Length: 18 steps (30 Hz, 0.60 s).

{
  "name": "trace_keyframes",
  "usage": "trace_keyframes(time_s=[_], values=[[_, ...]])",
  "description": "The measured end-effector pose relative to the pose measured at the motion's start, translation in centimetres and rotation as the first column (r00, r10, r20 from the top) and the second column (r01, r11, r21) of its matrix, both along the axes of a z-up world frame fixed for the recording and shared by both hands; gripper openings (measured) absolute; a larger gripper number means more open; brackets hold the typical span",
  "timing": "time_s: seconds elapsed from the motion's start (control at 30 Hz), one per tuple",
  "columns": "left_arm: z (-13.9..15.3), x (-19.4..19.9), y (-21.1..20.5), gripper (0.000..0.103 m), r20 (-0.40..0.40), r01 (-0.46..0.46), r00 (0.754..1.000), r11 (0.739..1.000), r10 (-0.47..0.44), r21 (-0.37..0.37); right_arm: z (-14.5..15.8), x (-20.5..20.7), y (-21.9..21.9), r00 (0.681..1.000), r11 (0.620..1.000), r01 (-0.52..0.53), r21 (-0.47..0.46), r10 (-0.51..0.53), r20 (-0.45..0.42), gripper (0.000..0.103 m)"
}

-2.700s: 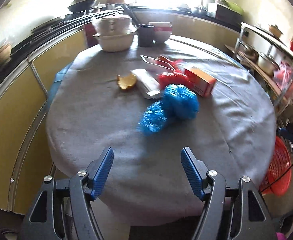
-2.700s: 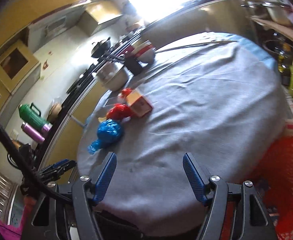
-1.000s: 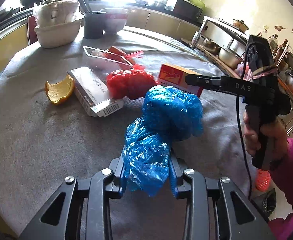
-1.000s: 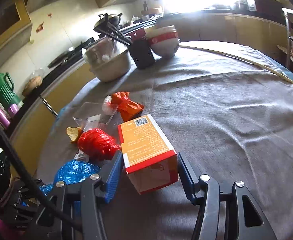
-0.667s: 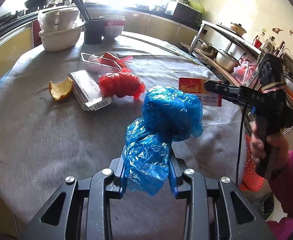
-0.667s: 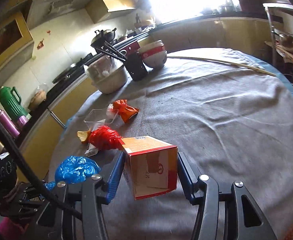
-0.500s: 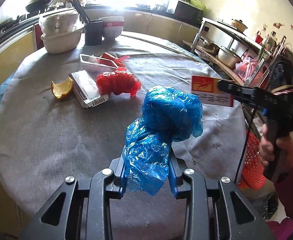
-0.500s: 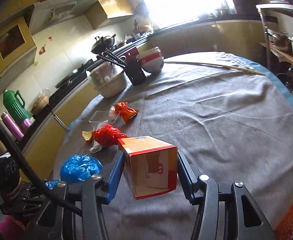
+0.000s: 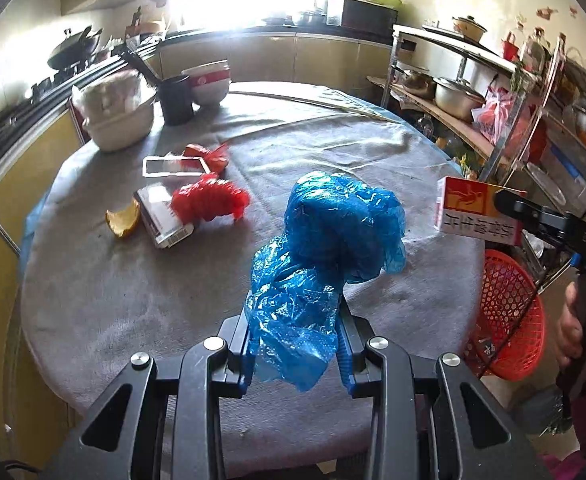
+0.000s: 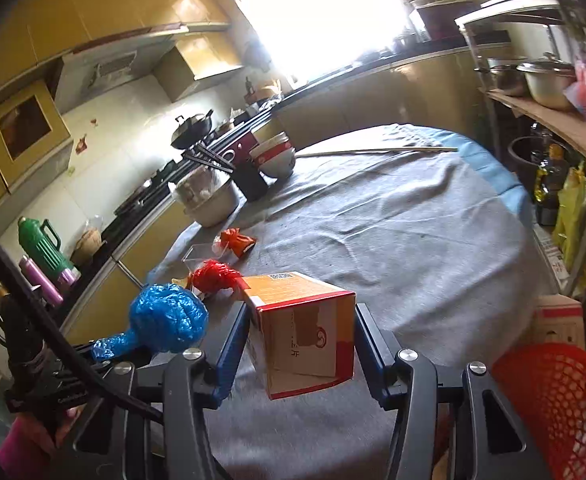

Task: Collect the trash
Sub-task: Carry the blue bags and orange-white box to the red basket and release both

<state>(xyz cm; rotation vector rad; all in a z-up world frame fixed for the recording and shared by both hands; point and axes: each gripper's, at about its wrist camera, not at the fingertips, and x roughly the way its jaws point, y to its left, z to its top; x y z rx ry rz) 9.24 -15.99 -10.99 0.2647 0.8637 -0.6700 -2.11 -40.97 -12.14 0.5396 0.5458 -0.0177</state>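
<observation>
Compared with half a second ago, both loads hang higher and farther back from the table (image 9: 141, 300). The left gripper (image 9: 295, 346) is clamped on the blue bag (image 9: 325, 248), long axis toward 1 o'clock. The right gripper (image 10: 299, 344) pinches the orange carton (image 10: 305, 328), long axis toward 11 o'clock; the red basket (image 10: 549, 396) sits at 4 o'clock.

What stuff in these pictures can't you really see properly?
- Inside the orange carton: its walls hide it in the right wrist view, and the right tongs cover one end in the left wrist view.
- The red basket: cut off by the right wrist picture's edge.
- Whatever the blue plastic bag wraps: the plastic hides it.
- The window area: washed out by glare in both views.
</observation>
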Motion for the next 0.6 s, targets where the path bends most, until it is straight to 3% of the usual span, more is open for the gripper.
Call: trace_keyframes(time_s=[0.6], values=[[1.9, -3.7, -7.2, 0.035, 0.078, 0.103, 0.991, 0.99, -0.111, 0.098, 1.6, -8.2, -4.0, 0.989, 0.99, 0.14, 0.015, -0.141, 0.052, 0.055]])
